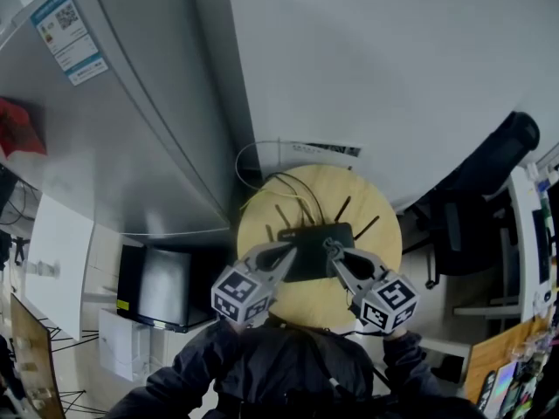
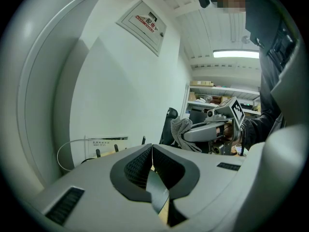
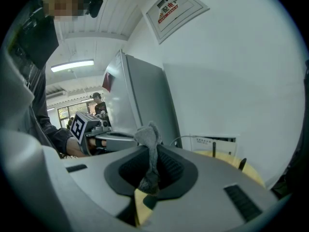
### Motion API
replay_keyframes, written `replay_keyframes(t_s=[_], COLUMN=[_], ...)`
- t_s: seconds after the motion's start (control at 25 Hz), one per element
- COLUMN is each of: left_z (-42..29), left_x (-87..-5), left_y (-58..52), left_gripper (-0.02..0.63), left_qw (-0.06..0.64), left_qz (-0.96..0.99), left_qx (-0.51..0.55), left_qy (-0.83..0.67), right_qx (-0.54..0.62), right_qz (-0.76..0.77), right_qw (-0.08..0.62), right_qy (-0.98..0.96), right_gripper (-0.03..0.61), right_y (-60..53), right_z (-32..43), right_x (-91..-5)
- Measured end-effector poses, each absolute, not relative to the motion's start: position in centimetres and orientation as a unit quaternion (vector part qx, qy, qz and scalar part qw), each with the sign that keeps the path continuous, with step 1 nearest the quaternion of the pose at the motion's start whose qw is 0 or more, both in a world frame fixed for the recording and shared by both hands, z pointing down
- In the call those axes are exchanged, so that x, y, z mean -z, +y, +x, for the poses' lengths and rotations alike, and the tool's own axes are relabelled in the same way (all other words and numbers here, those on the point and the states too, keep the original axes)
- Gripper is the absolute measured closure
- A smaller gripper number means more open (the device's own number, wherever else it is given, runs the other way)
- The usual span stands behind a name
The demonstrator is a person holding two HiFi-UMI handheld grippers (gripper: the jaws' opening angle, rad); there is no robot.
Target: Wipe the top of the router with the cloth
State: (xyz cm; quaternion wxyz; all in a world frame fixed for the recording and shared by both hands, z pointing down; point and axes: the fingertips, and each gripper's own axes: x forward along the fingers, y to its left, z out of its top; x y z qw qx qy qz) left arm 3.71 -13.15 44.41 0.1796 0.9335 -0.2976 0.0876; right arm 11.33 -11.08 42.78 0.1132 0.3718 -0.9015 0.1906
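Observation:
A black router (image 1: 310, 244) with several antennas lies on a round wooden table (image 1: 262, 225). My right gripper (image 1: 333, 250) is over the router's right side and is shut on a grey cloth (image 3: 150, 134), which sticks up between the jaws. In the left gripper view the cloth (image 2: 180, 127) bunches at the tip of the right gripper (image 2: 186, 134). My left gripper (image 1: 286, 251) is at the router's left edge, its jaws shut with nothing between them. Under its jaws a strip of the router (image 2: 157, 190) shows. The two grippers point toward each other.
A grey refrigerator (image 1: 131, 129) stands left of the table, against a white wall. Cables (image 1: 262, 182) run from a wall panel (image 1: 319, 148) to the router. A black office chair (image 1: 489, 164) is at the right, and a dark box (image 1: 166, 286) sits low on the left.

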Motion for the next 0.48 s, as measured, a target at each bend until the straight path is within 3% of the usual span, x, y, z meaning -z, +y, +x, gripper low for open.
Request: replay_keyframes(t_s=[0.48], left_z=[3.45], left_x=[-44.64], left_y=[-13.4], left_gripper=[0.617], left_qw=[0.182], left_qz=[0.934], left_qx=[-0.084], left_qy=[-0.297], right_qx=[-0.192], right_qz=[0.37], right_qw=[0.116], right_qy=[-0.902], right_gripper=[0.512], right_y=[-11.14], right_z=[10.97], right_x=[-43.01])
